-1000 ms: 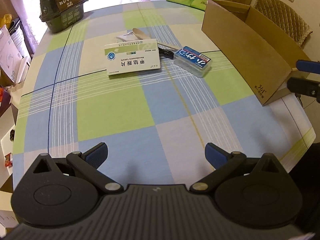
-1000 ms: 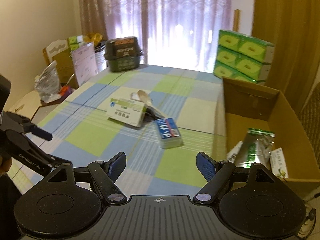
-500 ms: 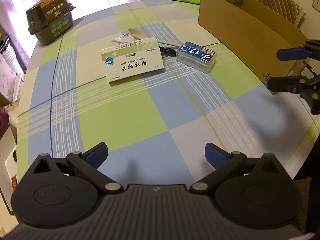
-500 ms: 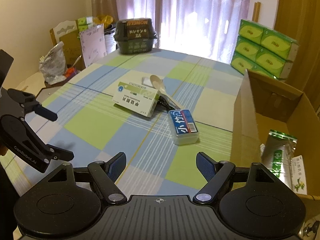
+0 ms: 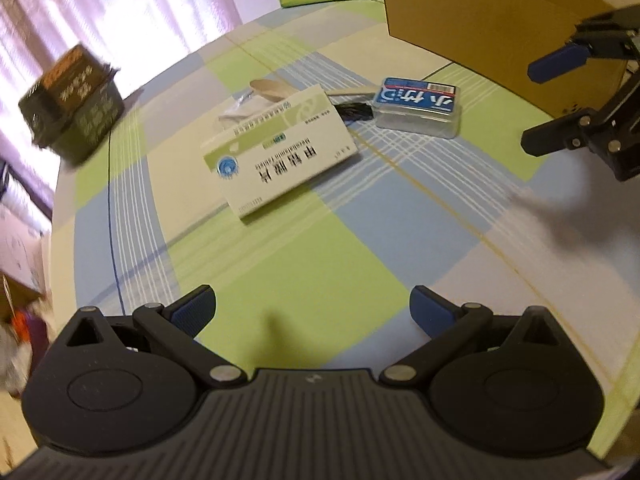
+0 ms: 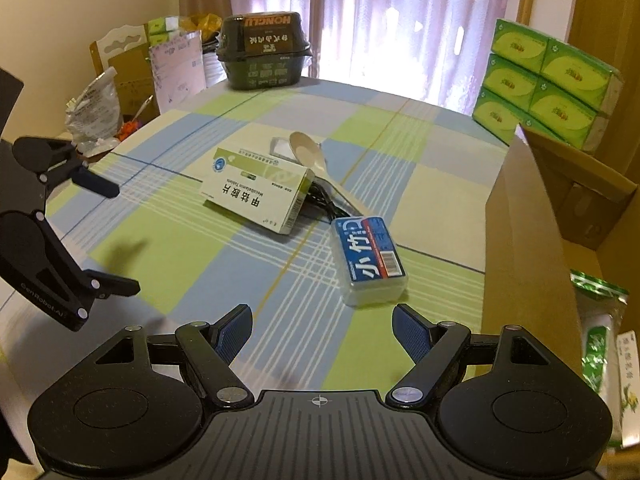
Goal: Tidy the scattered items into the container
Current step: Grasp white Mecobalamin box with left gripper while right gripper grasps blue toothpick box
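A white and green medicine box (image 5: 280,160) (image 6: 256,196) lies mid-table on the checked cloth. Beside it sit a clear box with a blue label (image 5: 418,108) (image 6: 370,260), a wooden spoon (image 6: 310,156) and a small black cord (image 6: 324,200). The open cardboard box (image 5: 480,28) (image 6: 528,264) stands at the right edge, with a green packet (image 6: 600,320) inside. My left gripper (image 5: 312,314) is open and empty, short of the medicine box. My right gripper (image 6: 322,330) is open and empty, just before the blue-labelled box.
A dark green noodle bowl carton (image 5: 72,108) (image 6: 262,52) stands at the table's far side. Stacked green tissue packs (image 6: 548,80) sit behind the cardboard box. Bags and papers (image 6: 132,92) crowd a chair past the left edge.
Both grippers have moved forward over the table toward the items, and each stays open. The right gripper has come further into the left wrist view. The items have not moved.
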`<state>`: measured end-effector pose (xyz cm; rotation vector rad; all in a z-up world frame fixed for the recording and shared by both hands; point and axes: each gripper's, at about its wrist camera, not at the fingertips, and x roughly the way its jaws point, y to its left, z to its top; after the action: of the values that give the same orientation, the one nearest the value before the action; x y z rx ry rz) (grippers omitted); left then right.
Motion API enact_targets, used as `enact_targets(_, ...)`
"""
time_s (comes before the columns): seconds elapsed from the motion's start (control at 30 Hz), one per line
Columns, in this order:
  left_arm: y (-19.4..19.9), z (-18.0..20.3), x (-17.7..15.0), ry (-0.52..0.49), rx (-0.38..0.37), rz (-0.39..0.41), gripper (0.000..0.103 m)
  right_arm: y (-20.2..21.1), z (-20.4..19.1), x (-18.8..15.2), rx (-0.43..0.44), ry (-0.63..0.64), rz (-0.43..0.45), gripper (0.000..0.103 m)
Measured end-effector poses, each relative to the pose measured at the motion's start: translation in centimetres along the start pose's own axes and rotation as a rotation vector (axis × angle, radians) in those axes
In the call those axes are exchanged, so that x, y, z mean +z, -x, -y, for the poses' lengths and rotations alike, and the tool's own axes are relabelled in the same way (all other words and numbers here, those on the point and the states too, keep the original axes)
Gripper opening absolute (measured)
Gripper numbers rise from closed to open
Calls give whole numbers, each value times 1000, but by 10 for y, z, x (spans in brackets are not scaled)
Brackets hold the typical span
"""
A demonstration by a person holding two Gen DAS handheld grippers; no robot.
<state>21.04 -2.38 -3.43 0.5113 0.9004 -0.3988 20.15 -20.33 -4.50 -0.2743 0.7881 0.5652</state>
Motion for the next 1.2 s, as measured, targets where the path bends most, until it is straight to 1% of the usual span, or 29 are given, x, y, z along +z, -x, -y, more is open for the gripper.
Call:
enact_targets(0.17, -11, -5, 12, -53, 11, 38, 101, -21, 5, 9, -12, 17, 5, 83)
enact_targets(0.33, -23, -9, 24, -133, 28, 81, 101, -43, 14, 19, -32, 27, -6, 83)
enact_targets(0.53, -37, -15, 32, -201, 43, 110, 101, -67, 27, 31, -44, 10, -21, 82)
enact_targets(0.73, -52, -17, 35, -290, 63, 134, 101, -84, 35, 33, -49, 8, -46, 82)
enact_targets(0.97, -66, -13, 43, -446, 89, 163, 101, -99, 39, 33, -42, 5, -67, 82)
enact_targets(1.1, -74, -8, 47, -554, 124, 171, 100, -106, 41, 33, -37, -3, -73, 82)
enact_targets(1.2, -81, -1, 47, -638, 140, 169, 97, -107, 42, 33, -34, -12, -70, 82)
